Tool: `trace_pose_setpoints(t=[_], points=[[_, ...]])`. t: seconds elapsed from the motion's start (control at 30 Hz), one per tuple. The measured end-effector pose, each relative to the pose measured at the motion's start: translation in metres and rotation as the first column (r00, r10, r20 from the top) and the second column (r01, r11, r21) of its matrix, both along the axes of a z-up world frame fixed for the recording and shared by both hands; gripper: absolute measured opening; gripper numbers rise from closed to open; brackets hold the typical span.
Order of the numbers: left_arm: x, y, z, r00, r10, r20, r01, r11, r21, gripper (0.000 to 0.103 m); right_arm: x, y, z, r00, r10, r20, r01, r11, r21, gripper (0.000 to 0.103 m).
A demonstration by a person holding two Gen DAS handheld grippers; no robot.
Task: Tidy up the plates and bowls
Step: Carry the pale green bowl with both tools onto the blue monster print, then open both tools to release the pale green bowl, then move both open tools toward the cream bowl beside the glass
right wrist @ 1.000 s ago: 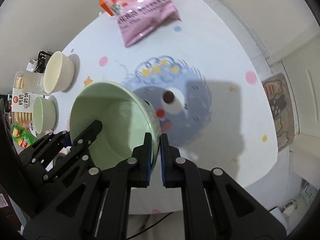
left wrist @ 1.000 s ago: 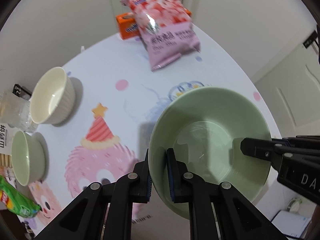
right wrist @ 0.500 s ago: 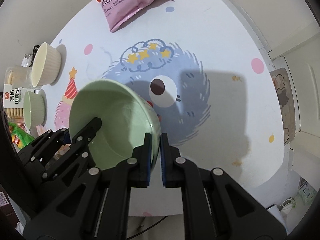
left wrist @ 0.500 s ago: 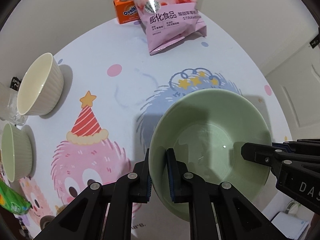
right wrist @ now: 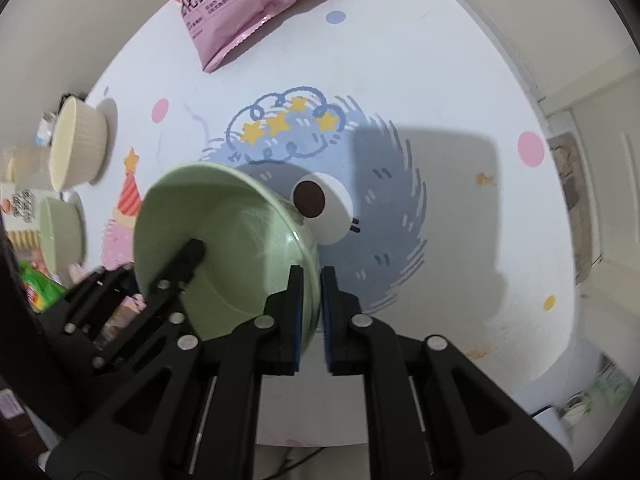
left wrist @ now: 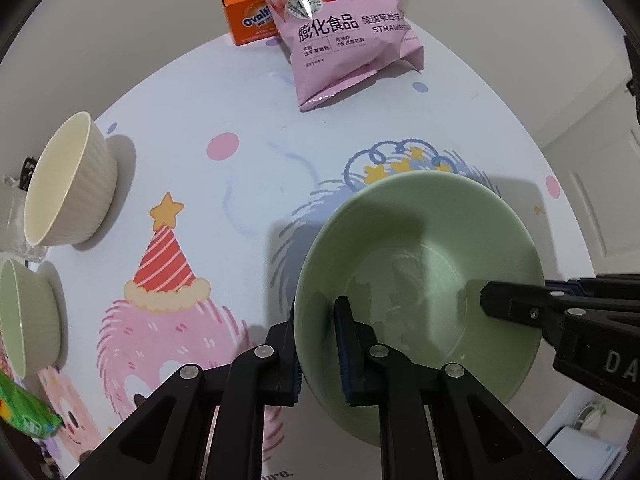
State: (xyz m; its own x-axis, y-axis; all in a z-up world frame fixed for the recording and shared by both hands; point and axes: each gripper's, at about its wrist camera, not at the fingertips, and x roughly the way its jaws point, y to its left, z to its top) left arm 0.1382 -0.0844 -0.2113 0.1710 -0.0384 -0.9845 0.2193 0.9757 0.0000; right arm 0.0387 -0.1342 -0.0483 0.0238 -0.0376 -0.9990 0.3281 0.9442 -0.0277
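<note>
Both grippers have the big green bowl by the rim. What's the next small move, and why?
Probably lower it straight down. The left gripper and right gripper clamp opposite rims of the large green bowl, which seems slightly above the table, over a bare patch.

Left tool clamped onto the near-left rim of the large green bowl, one finger outside the wall, the other inside. Right tool pinched on the opposite rim likewise, fingers nearly closed with only the thin wall between. Both tools angled downward, facing each other across the bowl, carrying it tilted above the desk.
</note>
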Motion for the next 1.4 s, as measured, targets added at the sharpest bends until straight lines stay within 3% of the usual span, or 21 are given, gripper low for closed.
trace_pose_setpoints(t=[0.03, 0.07, 0.1, 0.13, 0.17, 0.4, 0.6, 0.8, 1.0, 1.2, 1.4], points=[[0.000, 0.000, 0.001, 1.000, 0.004, 0.001, -0.004, 1.000, 0.001, 0.026, 0.000, -0.001, 0.000, 1.000, -0.005, 0.001, 0.005, 1.000, 0.009, 0.017], [0.001, 0.001, 0.002, 1.000, 0.008, 0.006, -0.008, 1.000, -0.003, 0.030, 0.001, -0.002, 0.000, 1.000, -0.009, 0.000, 0.009, 1.000, 0.027, 0.028], [0.001, 0.002, 0.004, 1.000, 0.011, 0.013, -0.011, 1.000, -0.007, 0.039, 0.000, -0.004, 0.000, 1.000, -0.018, -0.007, 0.018, 0.999, 0.041, 0.051], [0.000, 0.003, 0.007, 1.000, 0.014, 0.020, -0.014, 1.000, -0.009, 0.053, -0.001, -0.004, 0.000, 1.000, -0.026, -0.015, 0.027, 0.999, 0.041, 0.061], [0.000, 0.004, 0.010, 0.999, 0.019, 0.030, -0.018, 1.000, -0.011, 0.058, -0.002, -0.005, 0.003, 0.999, -0.030, -0.014, 0.031, 0.999, 0.029, 0.072], [-0.002, 0.035, 0.043, 0.991, 0.116, 0.072, -0.113, 0.993, -0.033, 0.062, -0.011, -0.007, 0.038, 0.993, -0.086, 0.085, 0.091, 0.994, -0.057, 0.072], [-0.017, 0.078, 0.083, 0.971, 0.202, 0.124, -0.200, 0.979, -0.031, 0.062, 0.003, 0.022, 0.059, 0.985, -0.073, 0.155, 0.074, 0.997, -0.005, 0.072], [-0.017, 0.135, 0.103, 0.943, 0.300, 0.146, -0.303, 0.953, -0.003, 0.063, 0.033, 0.081, 0.054, 0.987, 0.004, 0.161, -0.014, 0.998, 0.063, 0.072], [-0.013, 0.177, 0.098, 0.910, 0.389, 0.146, -0.395, 0.919, 0.015, 0.063, 0.062, 0.139, 0.035, 0.984, 0.101, 0.145, -0.112, 0.991, 0.068, 0.072], [0.005, 0.197, 0.085, 0.892, 0.428, 0.145, -0.436, 0.899, 0.030, 0.063, 0.091, 0.159, 0.018, 0.986, 0.099, 0.137, -0.109, 0.992, 0.067, 0.072], [0.023, 0.204, 0.080, 0.888, 0.433, 0.156, -0.443, 0.896, 0.032, 0.063, 0.115, 0.164, 0.014, 0.986, 0.109, 0.123, -0.117, 0.991, 0.059, 0.072]])
